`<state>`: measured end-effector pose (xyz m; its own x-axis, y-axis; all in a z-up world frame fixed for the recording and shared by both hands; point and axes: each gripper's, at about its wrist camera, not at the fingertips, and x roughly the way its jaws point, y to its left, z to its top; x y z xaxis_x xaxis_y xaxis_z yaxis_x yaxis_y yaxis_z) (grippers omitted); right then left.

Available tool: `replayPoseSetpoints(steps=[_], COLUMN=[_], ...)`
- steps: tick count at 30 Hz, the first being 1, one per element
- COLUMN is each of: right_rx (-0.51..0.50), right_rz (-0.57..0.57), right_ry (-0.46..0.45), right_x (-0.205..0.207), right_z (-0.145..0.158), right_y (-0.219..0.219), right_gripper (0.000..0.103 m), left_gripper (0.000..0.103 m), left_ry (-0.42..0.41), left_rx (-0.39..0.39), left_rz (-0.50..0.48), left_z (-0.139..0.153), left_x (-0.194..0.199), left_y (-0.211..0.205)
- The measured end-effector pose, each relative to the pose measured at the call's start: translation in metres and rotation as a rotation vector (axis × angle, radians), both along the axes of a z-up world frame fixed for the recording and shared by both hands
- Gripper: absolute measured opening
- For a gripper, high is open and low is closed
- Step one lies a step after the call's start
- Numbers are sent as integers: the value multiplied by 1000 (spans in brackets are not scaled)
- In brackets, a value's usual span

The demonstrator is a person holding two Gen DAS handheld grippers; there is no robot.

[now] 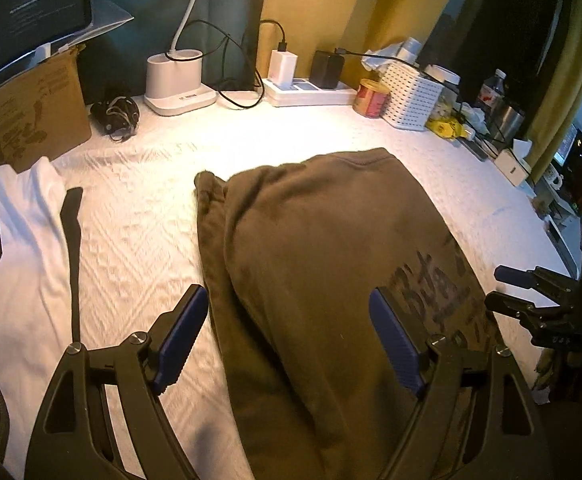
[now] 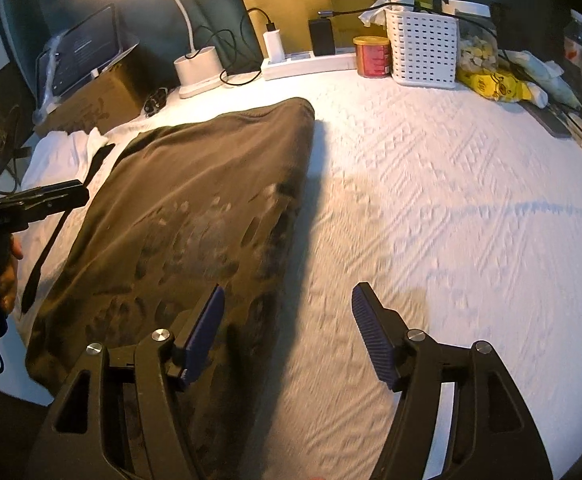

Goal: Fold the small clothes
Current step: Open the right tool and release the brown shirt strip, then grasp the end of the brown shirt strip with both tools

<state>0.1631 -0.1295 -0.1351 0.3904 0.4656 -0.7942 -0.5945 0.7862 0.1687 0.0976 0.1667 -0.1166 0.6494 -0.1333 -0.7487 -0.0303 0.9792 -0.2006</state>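
The folded brown garment (image 1: 311, 264) is lying on the white textured cover (image 2: 451, 220), its long axis running away toward the white lamp base (image 1: 177, 80). Past it, a power strip (image 1: 311, 94), red tin (image 1: 371, 98) and white basket (image 1: 411, 96) are lining the far edge, leaving open cover between. The left gripper (image 1: 287, 340) and right gripper (image 2: 287, 336) are both hanging released above it, grasping nothing.

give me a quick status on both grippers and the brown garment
Left gripper open, empty, over the brown garment. Right gripper open, empty, at its right edge. Garment lies folded, flat. Black strap alongside, clear.
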Motion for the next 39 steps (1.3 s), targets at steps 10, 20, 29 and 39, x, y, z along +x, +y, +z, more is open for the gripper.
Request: replayPoseSetpoints(steps=[10,20,29,39], right_rx=[-2,-4,16,34], right_rz=[7,20,55,89], right_ry=[-27,-33,-8,5], right_x=[44,80,103,116], right_z=[1,-6,-15,-22], right_y=[17,39,65,83], right_gripper=[70,70,70,70], left_gripper=[82,82,82,82], left_ry=[-6,3,13,23], left_rx=[0,38,13,-30], left_rz=[25,48,48,-94], left_z=[-7,-21,-38,-36], left_x=[33,58,73,74], left_y=[20,34,44,24])
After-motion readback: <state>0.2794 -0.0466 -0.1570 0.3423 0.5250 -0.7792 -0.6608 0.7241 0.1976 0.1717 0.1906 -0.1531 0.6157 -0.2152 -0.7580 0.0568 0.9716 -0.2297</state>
